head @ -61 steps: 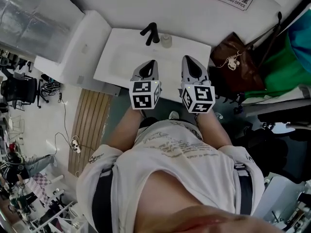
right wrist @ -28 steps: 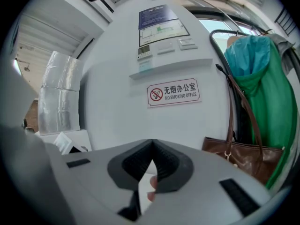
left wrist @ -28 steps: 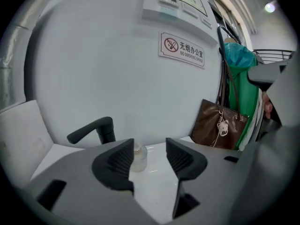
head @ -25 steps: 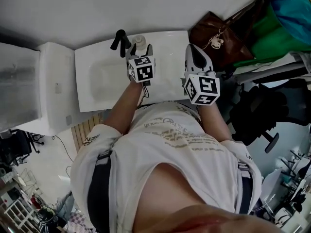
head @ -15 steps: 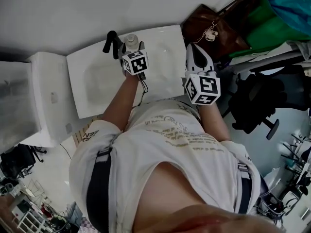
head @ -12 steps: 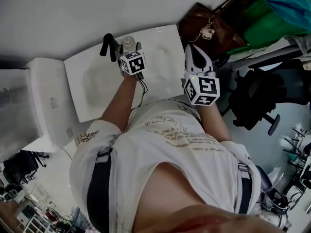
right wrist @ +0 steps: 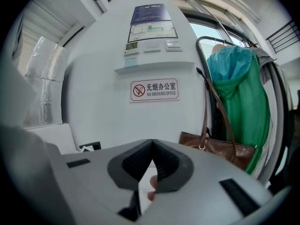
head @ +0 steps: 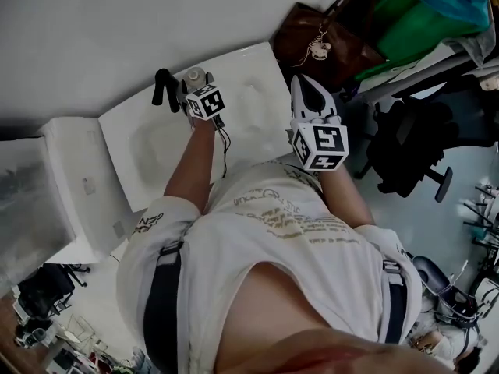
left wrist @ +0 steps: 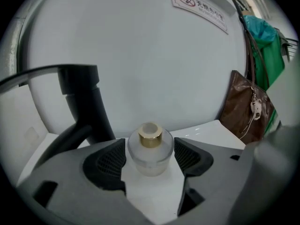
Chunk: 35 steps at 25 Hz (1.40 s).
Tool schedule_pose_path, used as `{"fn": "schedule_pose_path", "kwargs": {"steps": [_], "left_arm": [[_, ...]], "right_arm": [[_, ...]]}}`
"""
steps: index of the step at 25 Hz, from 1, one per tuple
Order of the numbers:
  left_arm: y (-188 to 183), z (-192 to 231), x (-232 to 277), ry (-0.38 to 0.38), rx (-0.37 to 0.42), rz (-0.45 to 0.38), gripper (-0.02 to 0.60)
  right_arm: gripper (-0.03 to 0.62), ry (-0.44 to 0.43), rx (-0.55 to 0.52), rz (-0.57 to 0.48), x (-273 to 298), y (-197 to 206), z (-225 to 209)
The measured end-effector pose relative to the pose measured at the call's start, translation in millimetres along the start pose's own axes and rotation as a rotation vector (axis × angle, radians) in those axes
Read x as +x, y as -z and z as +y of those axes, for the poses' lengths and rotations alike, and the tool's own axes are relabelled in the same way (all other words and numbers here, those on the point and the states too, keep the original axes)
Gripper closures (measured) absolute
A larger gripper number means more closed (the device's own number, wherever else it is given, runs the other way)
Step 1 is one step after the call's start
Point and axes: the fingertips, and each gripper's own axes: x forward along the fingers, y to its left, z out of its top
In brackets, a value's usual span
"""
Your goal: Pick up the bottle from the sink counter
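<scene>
A small frosted-glass bottle point(left wrist: 151, 150) with a gold collar stands on the white sink counter point(left wrist: 206, 131), just right of the black faucet point(left wrist: 86, 104). My left gripper point(left wrist: 150, 165) is open, one pad on each side of the bottle, close to its walls but not clearly pressing. In the head view the bottle point(head: 195, 75) shows just past the left gripper point(head: 189, 90), at the back of the counter point(head: 257, 92). My right gripper point(head: 303, 84) hovers over the counter's right edge; in its own view the right gripper point(right wrist: 152, 144) has its jaws shut on nothing.
The sink basin point(head: 152, 142) lies left of the faucet point(head: 163, 86). A brown bag point(head: 320, 41) hangs right of the counter, under green and teal clothing point(right wrist: 241, 93). A white wall with a no-smoking sign point(right wrist: 154, 89) stands directly behind. An office chair point(head: 405, 154) is at the right.
My left gripper has pushed further back along the counter, so the bottle now sits between its pads. The right gripper has kept its place, and the head view has swung.
</scene>
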Motion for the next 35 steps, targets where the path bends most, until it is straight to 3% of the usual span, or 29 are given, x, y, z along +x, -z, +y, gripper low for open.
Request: {"fn": "schedule_pose_path", "kwargs": {"steps": [10,15,20,28,35], "left_arm": [[13.5,1.7,21.1,0.021,-0.022,0.058,0.249],[15.0,-1.8,17.6,0.063,0.016,0.080,0.249],[9.9,-18.7,-0.1,0.123,0.051,0.030,0.249],[-30.9,-41.1,-33.8,0.206,0.107,-0.073,0.249],[-54.1,-47.3,-75.5,0.252,0.091,-0.090,0.249]], "right_arm": [[0.572,0.014,-0.008,0.013,-2.3,3.4,-5.4],[0.572,0.018,-0.001,0.012,-1.8,3.0,-7.9],[0.572,0.003,0.001,0.004,0.4,0.6,-5.7],[0.572,-0.030,0.011,-0.009,1.5,-1.0,0.9],[0.572,-0.062,0.028,-0.022,1.3,-1.3,6.5]]}}
